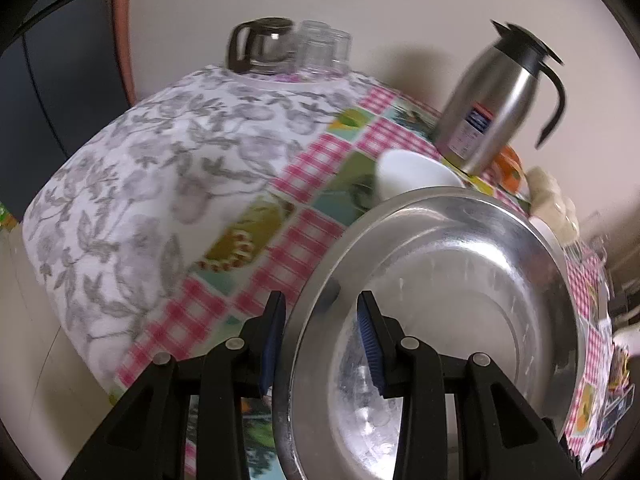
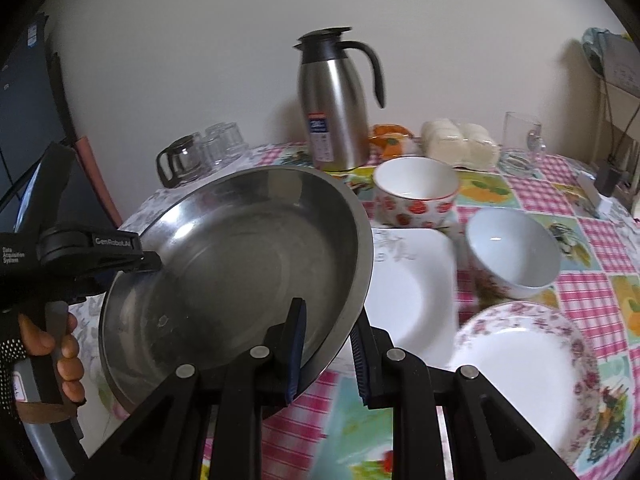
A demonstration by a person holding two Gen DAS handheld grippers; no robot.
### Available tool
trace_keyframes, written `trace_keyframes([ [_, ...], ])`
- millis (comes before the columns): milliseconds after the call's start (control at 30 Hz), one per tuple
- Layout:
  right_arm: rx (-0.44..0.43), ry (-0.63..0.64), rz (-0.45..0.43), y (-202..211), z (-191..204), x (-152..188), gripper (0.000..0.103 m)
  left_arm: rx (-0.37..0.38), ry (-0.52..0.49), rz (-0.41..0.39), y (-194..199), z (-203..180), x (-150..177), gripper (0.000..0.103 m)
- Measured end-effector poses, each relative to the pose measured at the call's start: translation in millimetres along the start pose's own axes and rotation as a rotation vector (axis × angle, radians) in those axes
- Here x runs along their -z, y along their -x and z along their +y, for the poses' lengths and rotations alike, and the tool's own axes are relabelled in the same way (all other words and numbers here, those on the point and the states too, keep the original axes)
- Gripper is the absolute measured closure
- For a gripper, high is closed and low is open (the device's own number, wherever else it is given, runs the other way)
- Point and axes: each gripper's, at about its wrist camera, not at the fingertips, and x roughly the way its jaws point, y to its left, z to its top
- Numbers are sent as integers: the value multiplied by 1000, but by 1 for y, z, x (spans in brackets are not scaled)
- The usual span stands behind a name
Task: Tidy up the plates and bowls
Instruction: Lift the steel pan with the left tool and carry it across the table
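- Both grippers, left gripper point(image 1: 322, 340) and right gripper point(image 2: 326, 350), pinch the rim of the steel plate point(image 2: 240, 264), tilted above the table.
- On the right stand a square white plate point(image 2: 416, 280), a floral plate point(image 2: 532, 364) and two bowls; a steel thermos point(image 2: 334, 108) stands far behind.

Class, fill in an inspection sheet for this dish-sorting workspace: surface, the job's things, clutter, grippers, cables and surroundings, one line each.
Surface: table covered by a pink-check patterned cloth, with a grey floral cloth at one end.
Job's things: steel basin held tilted above the table; strawberry bowl, white bowl, square plate and floral plate on the cloth.
Clutter: steel flask, glass coffee pot, upturned glasses, glass mug, packaged buns.
Grippers: left gripper and right gripper each clamp the basin's rim, on opposite sides.
Cables: thin cords hang by the wall at far right.
Surroundings: plain wall.
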Motion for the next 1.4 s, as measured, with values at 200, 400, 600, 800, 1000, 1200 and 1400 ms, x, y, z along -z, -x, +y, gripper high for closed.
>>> trace_keyframes([
  [200,33,-46,12,4,-37,1,80,33,-62,15,-3,-36,13,65],
  [400,70,-87,28,5,-67,3,80,50,-112,40,-11,-64,25,65],
  [600,83,-117,54,-3,-81,9,80,39,-129,65,-22,-73,31,65],
  [800,90,-135,80,-19,-86,14,80,34,-148,59,-31,-77,31,65],
  [1000,99,-148,62,-25,-91,10,80,37,-189,38,-38,-86,29,65],
  [1200,109,-146,53,-29,-91,9,79,25,-206,30,-43,-90,26,65],
  [1400,108,-152,45,-33,-89,7,79,26,-211,22,-46,-90,21,65],
])
